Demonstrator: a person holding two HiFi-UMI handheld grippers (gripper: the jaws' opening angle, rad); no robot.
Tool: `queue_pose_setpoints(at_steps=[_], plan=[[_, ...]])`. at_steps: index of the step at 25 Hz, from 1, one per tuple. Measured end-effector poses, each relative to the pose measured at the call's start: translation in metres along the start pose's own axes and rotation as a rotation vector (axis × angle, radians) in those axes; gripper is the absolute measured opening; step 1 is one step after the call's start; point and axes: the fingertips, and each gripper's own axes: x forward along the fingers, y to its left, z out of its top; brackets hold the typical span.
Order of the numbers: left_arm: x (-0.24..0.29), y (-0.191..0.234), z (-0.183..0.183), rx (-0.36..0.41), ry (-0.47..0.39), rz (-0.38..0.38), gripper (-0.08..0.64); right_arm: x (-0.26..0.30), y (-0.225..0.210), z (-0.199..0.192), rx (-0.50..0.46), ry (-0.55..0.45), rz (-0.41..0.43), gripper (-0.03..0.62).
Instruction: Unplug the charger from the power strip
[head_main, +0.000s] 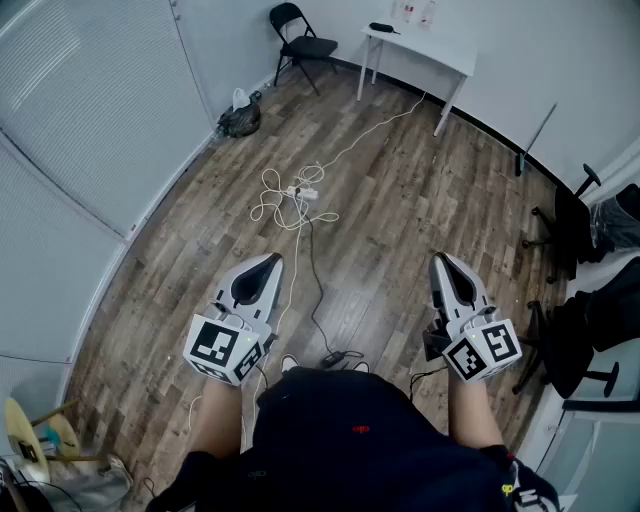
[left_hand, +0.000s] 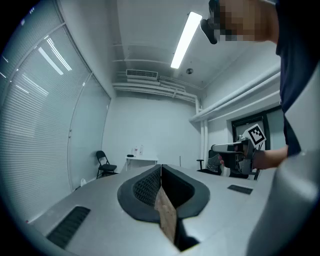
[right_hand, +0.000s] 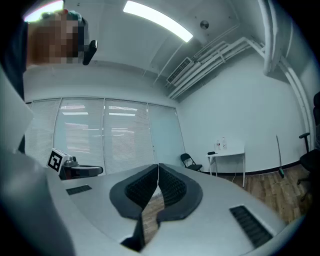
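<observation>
A white power strip (head_main: 302, 192) lies on the wood floor well ahead of me, among loops of white cable (head_main: 272, 205), with a plug or charger on it that is too small to make out. A dark cable (head_main: 314, 290) runs from it back toward my feet. My left gripper (head_main: 272, 262) is held level at waist height, jaws together and empty. On the other side my right gripper (head_main: 438, 262) is also level, shut and empty. Both are far short of the strip. Each gripper view shows its own closed jaws (left_hand: 161, 167) (right_hand: 158, 166) and the room beyond.
A white table (head_main: 420, 50) and a black folding chair (head_main: 298, 42) stand against the far wall. A dark bag (head_main: 240, 118) sits by the blinds at left. Office chairs (head_main: 575, 225) crowd the right side. A small black adapter (head_main: 332, 357) lies near my feet.
</observation>
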Motion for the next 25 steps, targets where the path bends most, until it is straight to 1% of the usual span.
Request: queue_pose_setpoints(at_steps=[9, 13, 17, 22, 25], plan=[[0.002, -0.007, -0.013, 0.012, 0.026, 0.001, 0.023, 0.002, 0.002, -0.014, -0.015, 0.008, 0.018, 0.025], [-0.005, -0.002, -0.013, 0.001, 0.023, 0.024, 0.023, 0.006, 0.007, -0.020, 0.014, 0.006, 0.040, 0.026], [-0.011, 0.007, -0.016, -0.024, 0.017, 0.060, 0.023, 0.014, 0.012, -0.032, 0.028, 0.038, 0.057, 0.026], [-0.032, 0.032, -0.029, -0.051, 0.019, 0.082, 0.023, 0.034, 0.038, -0.052, 0.021, 0.093, 0.080, 0.026], [-0.052, 0.055, -0.037, -0.042, 0.031, 0.088, 0.023, 0.052, 0.066, -0.056, 0.006, 0.099, 0.086, 0.026]])
